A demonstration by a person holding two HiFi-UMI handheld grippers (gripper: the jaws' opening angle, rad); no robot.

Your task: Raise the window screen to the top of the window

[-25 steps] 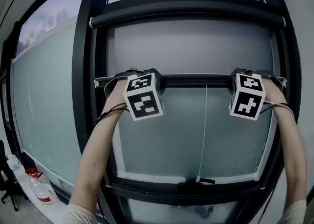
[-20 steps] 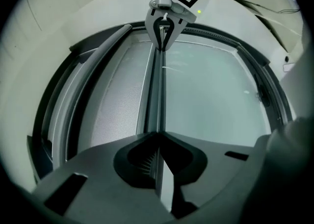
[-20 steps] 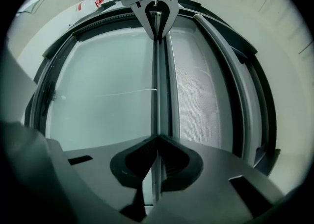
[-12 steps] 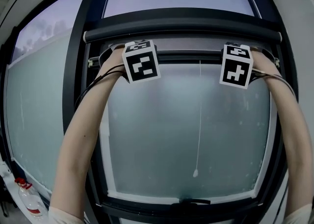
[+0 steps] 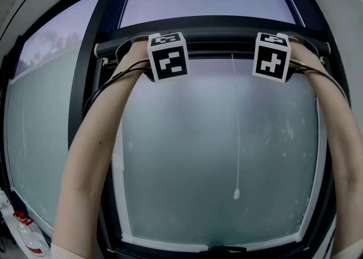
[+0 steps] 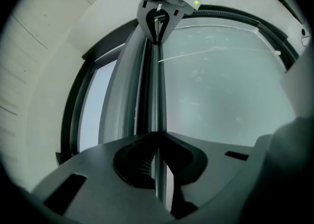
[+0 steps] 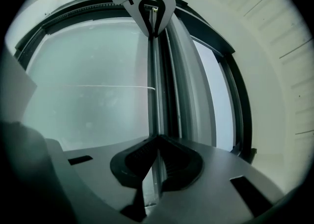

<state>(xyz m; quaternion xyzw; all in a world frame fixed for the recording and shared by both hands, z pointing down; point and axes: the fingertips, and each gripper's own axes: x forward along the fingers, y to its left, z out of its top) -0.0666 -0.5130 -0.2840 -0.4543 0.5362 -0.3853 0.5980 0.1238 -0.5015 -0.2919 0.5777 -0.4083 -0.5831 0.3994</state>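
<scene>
The window screen's thin dark bottom bar (image 5: 221, 54) lies level just under the dark roller housing (image 5: 215, 35) at the top of the window. My left gripper (image 5: 164, 55) is shut on the bar's left part. My right gripper (image 5: 275, 55) is shut on its right part. In the left gripper view the jaws (image 6: 158, 134) close on the bar (image 6: 156, 90), which runs away to the other gripper (image 6: 159, 14). The right gripper view shows the same: jaws (image 7: 157, 138) closed on the bar (image 7: 154, 86). A white pull cord (image 5: 235, 139) hangs from the bar.
Frosted glass fills the pane behind the cord, inside a dark window frame (image 5: 85, 110). A dark latch (image 5: 221, 248) sits on the lower rail. At the bottom left stands a plastic bottle (image 5: 25, 236) with a red label. Both of the person's forearms reach up at the sides.
Both grippers have gone up with the bar, from the middle of the window to just under the roller housing. The cord's end rose with it.
</scene>
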